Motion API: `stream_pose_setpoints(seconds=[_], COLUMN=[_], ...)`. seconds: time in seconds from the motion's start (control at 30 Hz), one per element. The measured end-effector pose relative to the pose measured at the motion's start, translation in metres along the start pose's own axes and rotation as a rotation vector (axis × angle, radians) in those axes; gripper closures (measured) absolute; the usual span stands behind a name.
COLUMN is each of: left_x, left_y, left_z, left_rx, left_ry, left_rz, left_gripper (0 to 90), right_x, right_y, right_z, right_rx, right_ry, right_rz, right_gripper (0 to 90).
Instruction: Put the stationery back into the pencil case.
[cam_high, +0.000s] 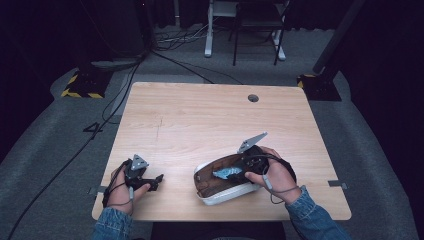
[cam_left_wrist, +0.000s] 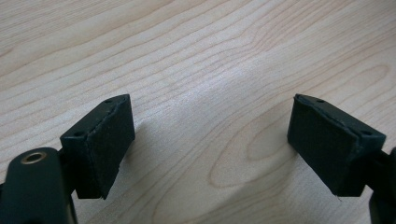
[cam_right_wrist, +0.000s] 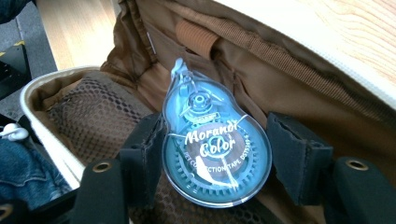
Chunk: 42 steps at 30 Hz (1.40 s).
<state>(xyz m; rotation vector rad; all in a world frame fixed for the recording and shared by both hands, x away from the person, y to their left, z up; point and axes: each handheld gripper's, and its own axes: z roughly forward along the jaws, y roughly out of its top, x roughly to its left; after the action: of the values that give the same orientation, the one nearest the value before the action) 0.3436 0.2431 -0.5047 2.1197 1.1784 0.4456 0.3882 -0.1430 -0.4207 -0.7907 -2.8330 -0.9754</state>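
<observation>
Correction tape dispenser (cam_right_wrist: 215, 144), clear blue teardrop shell, sits between the pads of the right gripper (cam_right_wrist: 217, 161), clamped on its wide round end. Jaws almost fully closed, pads pressing both flanks of the shell. In the right gripper view its long axis runs up the frame and slightly left: narrow tip end points away from the gripper, toward the inner wall of the case; fat end is nearest the camera. In the high view the dispenser (cam_high: 226, 173) lies roughly level, long axis left-right, narrow end toward the left of the table.

It is held inside the open pencil case (cam_high: 220, 180), white shell, brown lining, above the mesh pocket (cam_right_wrist: 93, 121). A brown elastic loop (cam_right_wrist: 196, 37) sits on the lining wall behind the tip. Case rests on the wooden table (cam_high: 200, 115), near the front edge, right of centre.

Writing on the shell: "Morandi Color" in white script, and smaller "CORRECTION TAPE" below; the code after it is too small to read surely.

Left gripper (cam_left_wrist: 212, 144): jaws spread wide, nothing between them, bare tabletop beneath. In the high view it (cam_high: 159, 178) rests at the front left, well apart from the case.
</observation>
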Motion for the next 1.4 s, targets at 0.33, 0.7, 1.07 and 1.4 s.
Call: stream_pose_setpoints(seconds=[0.33,0.7,1.07,1.4], left_x=[0.000,0.000,0.001,0.001], left_y=[0.000,0.000,0.002,0.002], left_z=[0.000,0.000,0.002,0.002], left_rx=[-0.003,0.000,-0.001,-0.001], left_ry=[0.002,-0.001,-0.001,-0.001], left_rz=[0.002,0.002,0.000,0.000], left_gripper=[15.1,15.1,14.8,14.8], right_x=[-0.003,0.002,-0.017,-0.045], right_y=[-0.001,0.000,-0.011,-0.024], right_z=[0.000,-0.019,-0.061,-0.081], right_rx=[-0.029,-0.059,-0.181,-0.213], right_ry=[-0.023,-0.040,-0.136,-0.228], right_rz=[-0.007,-0.017,0.008,0.027], right_gripper=[32.6,31.3,21.8,18.0])
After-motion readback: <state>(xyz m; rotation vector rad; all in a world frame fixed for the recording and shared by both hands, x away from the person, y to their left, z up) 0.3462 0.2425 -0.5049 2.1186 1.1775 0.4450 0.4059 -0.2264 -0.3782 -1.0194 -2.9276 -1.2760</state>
